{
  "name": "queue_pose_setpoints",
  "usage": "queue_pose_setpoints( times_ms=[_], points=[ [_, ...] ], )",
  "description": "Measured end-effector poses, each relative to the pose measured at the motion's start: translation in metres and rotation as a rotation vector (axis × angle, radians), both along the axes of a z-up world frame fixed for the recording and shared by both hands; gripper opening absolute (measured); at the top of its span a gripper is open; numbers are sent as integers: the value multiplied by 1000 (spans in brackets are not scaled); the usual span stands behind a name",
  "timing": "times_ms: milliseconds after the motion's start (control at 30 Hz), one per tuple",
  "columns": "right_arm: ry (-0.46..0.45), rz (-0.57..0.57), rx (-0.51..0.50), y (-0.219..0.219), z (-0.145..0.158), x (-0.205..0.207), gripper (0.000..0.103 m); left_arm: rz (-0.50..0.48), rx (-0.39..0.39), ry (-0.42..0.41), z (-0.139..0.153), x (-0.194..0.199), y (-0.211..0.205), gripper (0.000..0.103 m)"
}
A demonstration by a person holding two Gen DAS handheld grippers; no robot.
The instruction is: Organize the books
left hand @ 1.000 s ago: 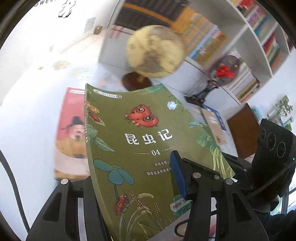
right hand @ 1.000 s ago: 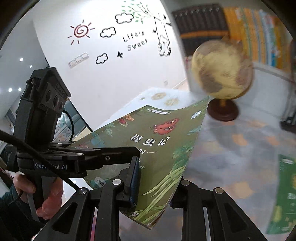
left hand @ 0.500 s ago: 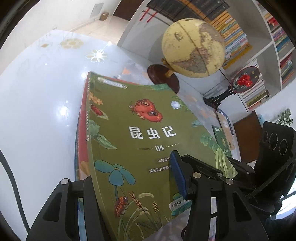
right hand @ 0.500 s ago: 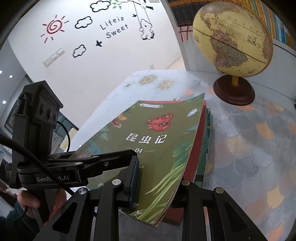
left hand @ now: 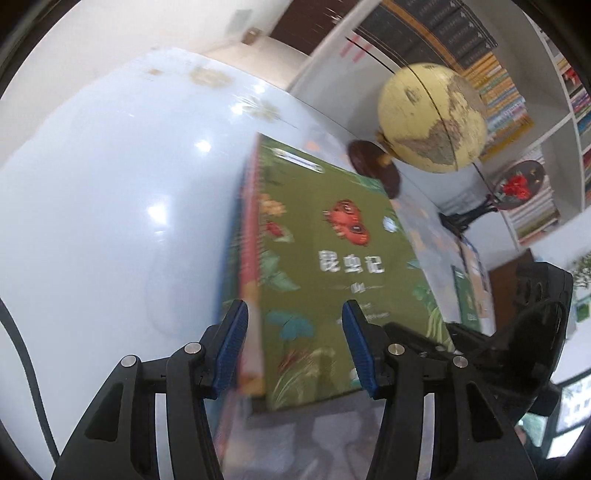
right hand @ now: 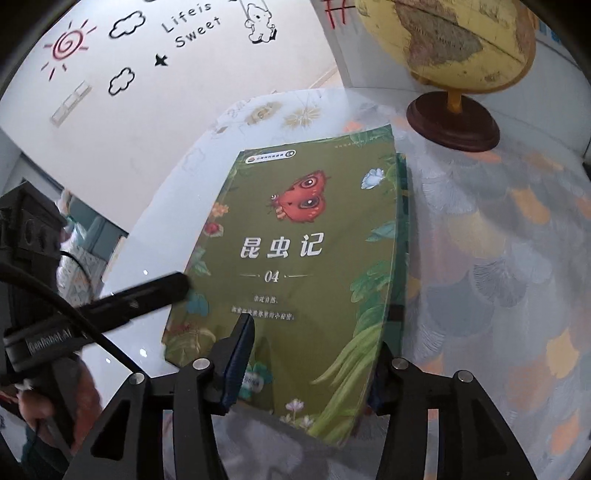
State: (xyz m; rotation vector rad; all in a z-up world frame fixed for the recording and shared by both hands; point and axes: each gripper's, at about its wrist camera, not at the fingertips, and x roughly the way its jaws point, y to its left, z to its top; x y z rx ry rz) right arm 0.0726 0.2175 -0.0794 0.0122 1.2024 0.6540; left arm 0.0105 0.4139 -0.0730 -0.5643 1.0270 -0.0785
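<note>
I am reading the green book (right hand: 306,266) first: its cover is showing 昆虫记 in white, "04" beneath that, a red butterfly above, and a small oval label at the top that I cannot make out. On the wall behind, black lettering is spelling "Lifeis Sweet" (right hand: 192,23) among drawn clouds and a red sun. The body of the left gripper (left hand: 293,347), seen from the right wrist view, is carrying a partly blurred "GenRobot.AI" mark.

The green book is lying face up on top of a stack (left hand: 245,236) of other books, red and darker edges peeking out at its sides, on the white table (left hand: 103,206). A globe (right hand: 450,40) on a dark wooden foot is standing just beyond the stack, and a bookshelf (left hand: 509,88) packed with volumes is rising behind it. A round red-flowered ornament (left hand: 519,182) on a black stand is sitting near the shelf. A second green book (left hand: 467,299) is lying farther right on the table.

The left gripper's jaws are opening, standing about half wide, their blue pads either side of the book's near corner without pressing it. The right gripper (right hand: 306,363) is opening too, its fingers straddling the book's near edge; I am seeing one blue pad standing off the cover, not clamping.
</note>
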Motion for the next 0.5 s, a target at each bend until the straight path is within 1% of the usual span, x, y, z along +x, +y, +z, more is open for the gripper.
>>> queue_pose_setpoints(
  times_ms=[133, 233, 300, 333, 400, 433, 500],
  points=[
    [11, -25, -12, -26, 5, -11, 51, 15, 15, -7, 13, -24, -6, 51],
    [-29, -73, -12, -66, 18, -29, 51, -3, 18, -27, 23, -37, -30, 51],
    [-66, -101, -33, -94, 27, -42, 51, -30, -3, -48, 29, -43, -58, 55],
    [-85, -125, -48, -114, 33, -50, 51, -42, -13, -52, 31, -44, -67, 55],
    [-106, -162, -69, -147, 41, -63, 51, -88, -39, -65, 37, -50, -104, 55],
    [-119, -189, -82, -169, 46, -71, 51, -104, -42, -71, 40, -51, -116, 55],
    [-135, -229, -92, -203, 54, -86, 55, -160, -43, -85, 50, -56, -156, 55]
  ],
)
